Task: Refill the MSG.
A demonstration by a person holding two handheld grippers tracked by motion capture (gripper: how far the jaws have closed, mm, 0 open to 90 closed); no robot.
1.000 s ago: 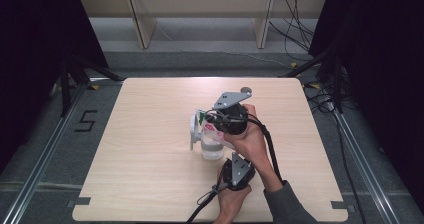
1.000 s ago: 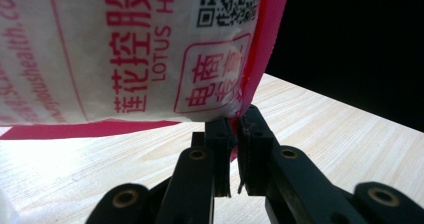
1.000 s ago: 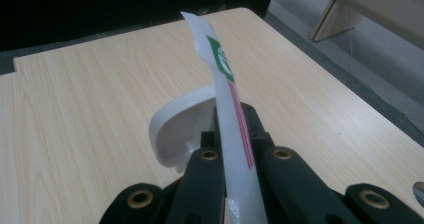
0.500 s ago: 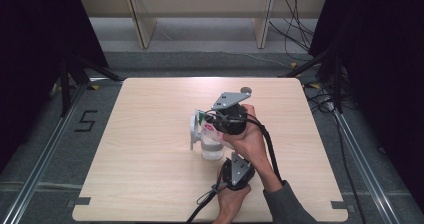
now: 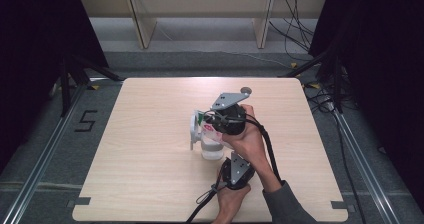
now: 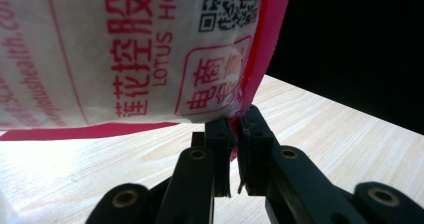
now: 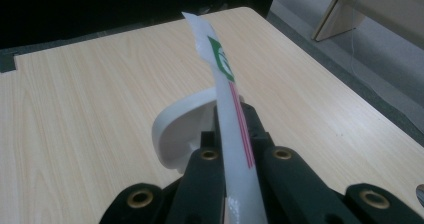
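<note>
both tools grip one white-and-red packet (image 6: 150, 54): left tool (image 6: 233, 134) pinches its bottom corner, right tool (image 7: 235, 134) its edge.

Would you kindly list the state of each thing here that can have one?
Packet: held off the table, pinched at two edges, not visibly torn.
Left tongs: shut on the packet's red-edged bottom corner.
Right tongs: shut on the packet's edge.
White cup: upright on the table, below the packet.
</note>
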